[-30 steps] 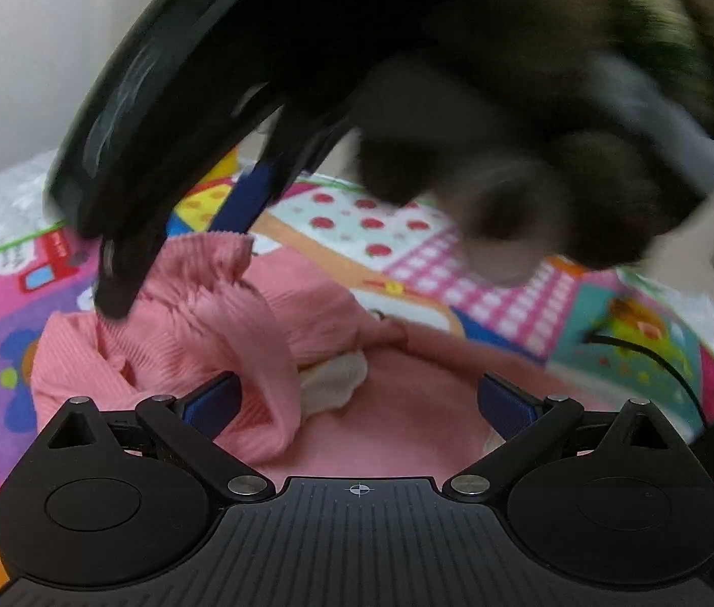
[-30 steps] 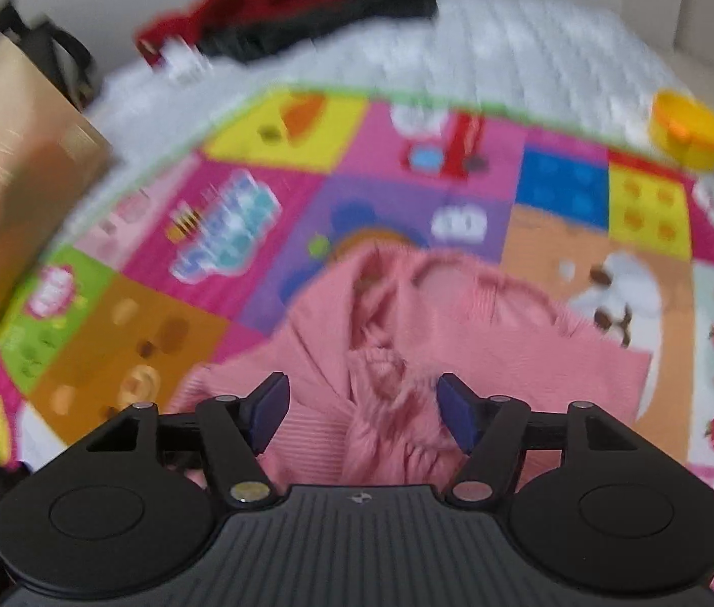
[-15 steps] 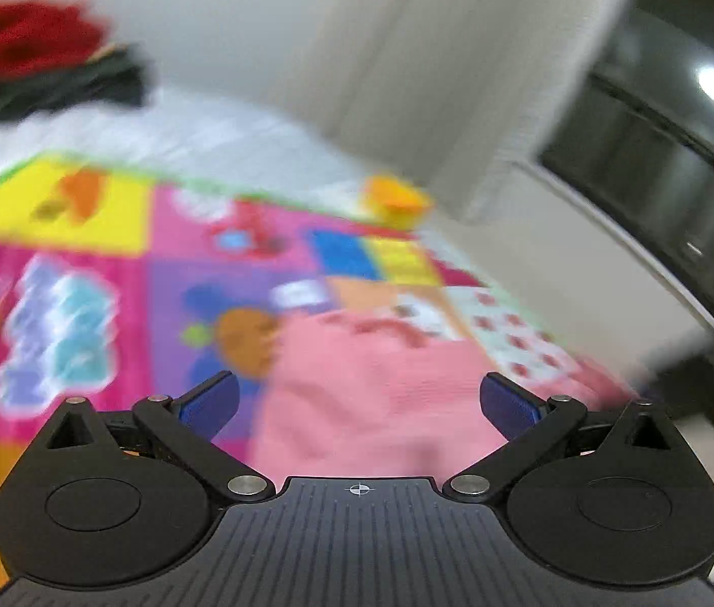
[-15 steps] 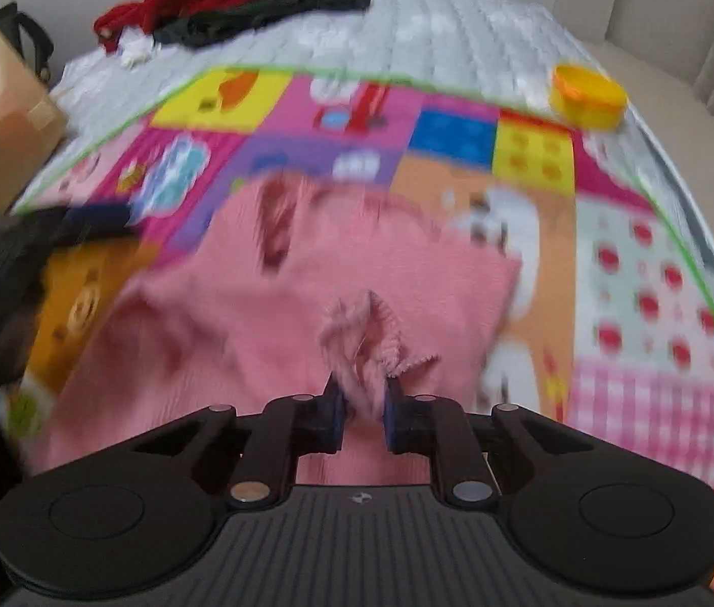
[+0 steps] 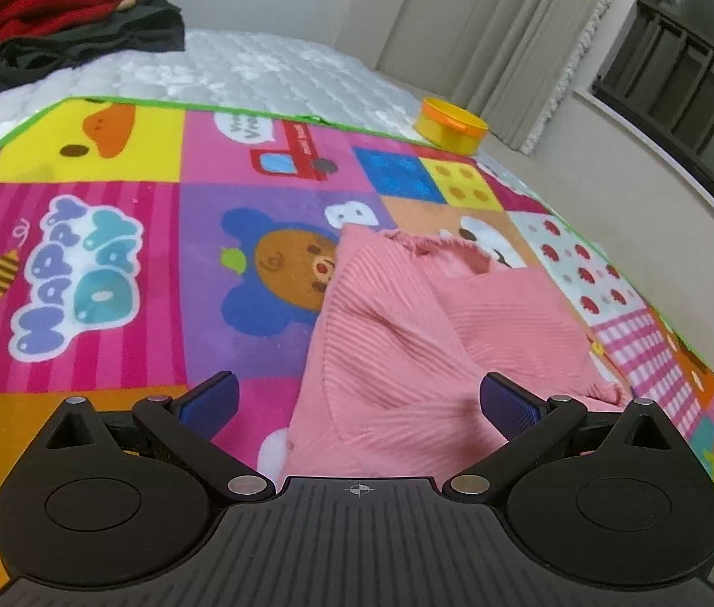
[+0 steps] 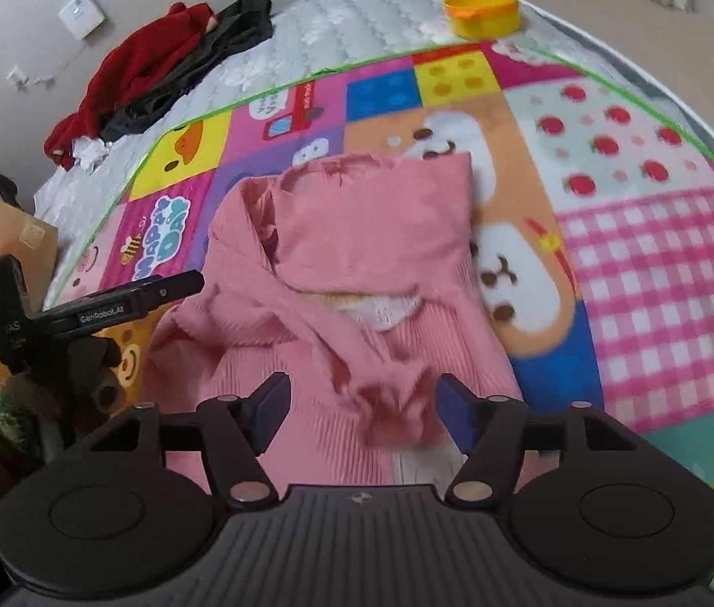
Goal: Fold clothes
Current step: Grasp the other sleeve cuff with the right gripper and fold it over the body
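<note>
our right gripper (image 6: 359, 412) is opening, its blue pads clear of the bunched pink cuff that lies loose between them, while our left gripper (image 5: 354, 399) stands wide open over the near hem with nothing held. the pink top (image 6: 352, 263) lies partly folded on the play mat (image 6: 660, 232), a panel turned over its middle. farther out on the mattress (image 5: 256, 71) sit a yellow tub (image 5: 450, 124) and a red and black clothes heap (image 5: 53, 25).
</note>
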The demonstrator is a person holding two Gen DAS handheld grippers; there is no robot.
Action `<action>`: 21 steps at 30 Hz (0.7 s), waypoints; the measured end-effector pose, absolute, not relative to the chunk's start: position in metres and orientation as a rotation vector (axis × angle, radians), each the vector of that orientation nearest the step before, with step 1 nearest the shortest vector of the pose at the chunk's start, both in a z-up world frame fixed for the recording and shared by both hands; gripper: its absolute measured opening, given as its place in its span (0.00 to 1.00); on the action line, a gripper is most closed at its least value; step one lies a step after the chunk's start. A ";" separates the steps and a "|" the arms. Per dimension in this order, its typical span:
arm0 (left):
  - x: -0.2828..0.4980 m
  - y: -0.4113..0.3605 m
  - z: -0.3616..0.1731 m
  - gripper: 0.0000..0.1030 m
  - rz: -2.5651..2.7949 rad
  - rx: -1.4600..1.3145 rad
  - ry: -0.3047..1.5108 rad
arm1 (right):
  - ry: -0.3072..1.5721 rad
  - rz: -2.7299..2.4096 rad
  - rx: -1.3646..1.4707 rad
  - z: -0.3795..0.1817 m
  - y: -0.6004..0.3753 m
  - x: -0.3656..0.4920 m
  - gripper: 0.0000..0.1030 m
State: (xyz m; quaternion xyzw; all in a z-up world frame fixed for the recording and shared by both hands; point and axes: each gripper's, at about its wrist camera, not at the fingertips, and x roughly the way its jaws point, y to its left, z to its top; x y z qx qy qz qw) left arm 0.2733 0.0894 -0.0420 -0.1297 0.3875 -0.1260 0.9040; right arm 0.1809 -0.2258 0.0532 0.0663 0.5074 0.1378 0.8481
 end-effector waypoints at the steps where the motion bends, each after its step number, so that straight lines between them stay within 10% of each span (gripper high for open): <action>1: 0.273 0.090 -0.042 1.00 -0.260 -0.272 0.802 | 1.073 0.295 0.062 0.046 -0.216 0.184 0.63; 4: 0.274 0.093 -0.044 1.00 -0.259 -0.287 0.805 | 1.110 0.344 -0.169 0.013 -0.180 0.193 0.54; 6: 0.275 0.094 -0.045 1.00 -0.258 -0.297 0.806 | 1.096 0.382 -0.380 0.003 -0.150 0.199 0.14; 15: 0.280 0.125 -0.045 1.00 -0.147 -0.425 0.783 | 0.294 0.266 -1.115 0.108 -0.093 0.196 0.15; 21: 0.281 0.132 -0.047 1.00 -0.108 -0.450 0.804 | 0.547 0.296 -1.360 0.006 -0.132 0.177 0.41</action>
